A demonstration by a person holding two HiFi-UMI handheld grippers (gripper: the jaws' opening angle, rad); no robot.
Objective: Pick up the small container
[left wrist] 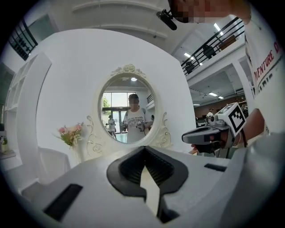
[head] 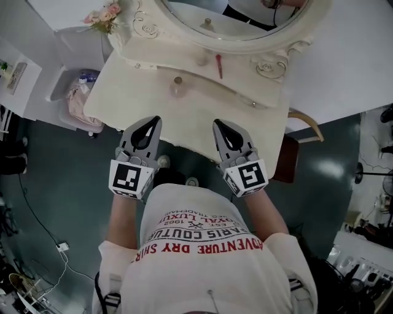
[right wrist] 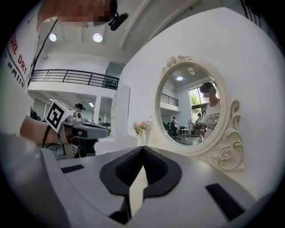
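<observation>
A small clear container (head: 177, 85) with a round lid stands on the cream dressing table (head: 132, 107), toward the back, below the oval mirror (head: 236, 27). Both grippers hover over the table's front edge and point at the mirror. My left gripper (head: 154, 121) is shut and empty, a little nearer than the container and to its left. My right gripper (head: 219, 125) is also shut and empty, to the container's right. In the left gripper view the jaws (left wrist: 144, 149) meet at the tips; in the right gripper view they (right wrist: 142, 149) do too. The gripper bodies hide the container in both.
A red lipstick (head: 218, 65) and another small jar (head: 202, 60) lie by the mirror's base. Pink flowers (head: 104, 16) stand at the table's back left. A white chair with items (head: 77, 101) is left of the table, a wooden seat (head: 287, 158) right of it.
</observation>
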